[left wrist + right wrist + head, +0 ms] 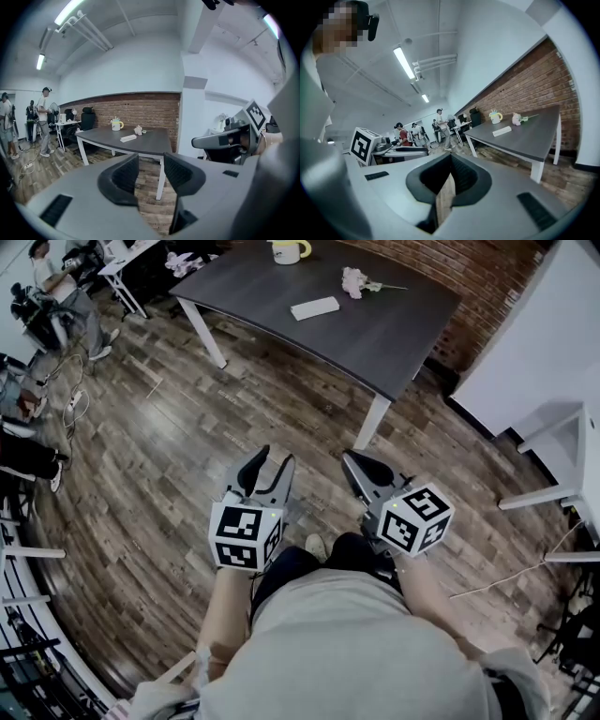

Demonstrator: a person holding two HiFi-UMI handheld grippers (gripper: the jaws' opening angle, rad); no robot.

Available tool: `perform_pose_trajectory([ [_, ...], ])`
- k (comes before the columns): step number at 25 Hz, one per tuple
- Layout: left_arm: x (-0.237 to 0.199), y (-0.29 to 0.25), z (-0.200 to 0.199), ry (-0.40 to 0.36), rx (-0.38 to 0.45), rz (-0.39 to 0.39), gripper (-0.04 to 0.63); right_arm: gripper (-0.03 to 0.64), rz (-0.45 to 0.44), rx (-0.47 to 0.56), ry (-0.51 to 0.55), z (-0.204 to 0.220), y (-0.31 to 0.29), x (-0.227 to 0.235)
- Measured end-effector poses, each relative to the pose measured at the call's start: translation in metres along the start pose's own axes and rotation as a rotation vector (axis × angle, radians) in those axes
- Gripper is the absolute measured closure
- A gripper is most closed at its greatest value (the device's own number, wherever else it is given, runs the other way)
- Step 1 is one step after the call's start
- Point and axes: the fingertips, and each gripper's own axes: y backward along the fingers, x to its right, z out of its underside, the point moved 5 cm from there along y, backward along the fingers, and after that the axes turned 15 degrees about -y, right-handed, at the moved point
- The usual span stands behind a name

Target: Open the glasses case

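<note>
The white glasses case (314,307) lies shut on the dark table (403,343), far ahead of both grippers; it also shows small in the left gripper view (128,138) and the right gripper view (502,131). My left gripper (269,465) (151,161) hovers over the wooden floor, open, with nothing between its fingers. Beside it, my right gripper (359,463) (451,157) has its tips together, shut and empty. Both point toward the table from well short of it.
On the table stand a mug (289,251) and a pink flower (354,281) behind the case. White furniture (544,343) stands at the right. People (56,287) and desks are at the far left, with cables on the floor.
</note>
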Motion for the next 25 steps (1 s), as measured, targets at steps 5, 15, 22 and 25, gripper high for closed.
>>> perform_pose_trajectory([
  [5,-0.011,-0.019,0.013,0.034,-0.035,0.034,0.417,0.609,0.052,-0.003,-0.031,-0.002,-0.01,0.015],
  [15,-0.043,-0.053,0.021,0.065,-0.049,0.018,0.417,0.609,0.051,0.004,-0.021,-0.027,-0.053,0.046],
  [22,-0.07,-0.097,0.03,0.119,-0.072,0.018,0.417,0.609,0.03,-0.022,-0.021,-0.052,-0.103,0.078],
  [25,-0.088,-0.124,0.025,0.112,-0.075,0.013,0.417,0.61,0.027,-0.032,-0.003,-0.071,-0.128,0.094],
])
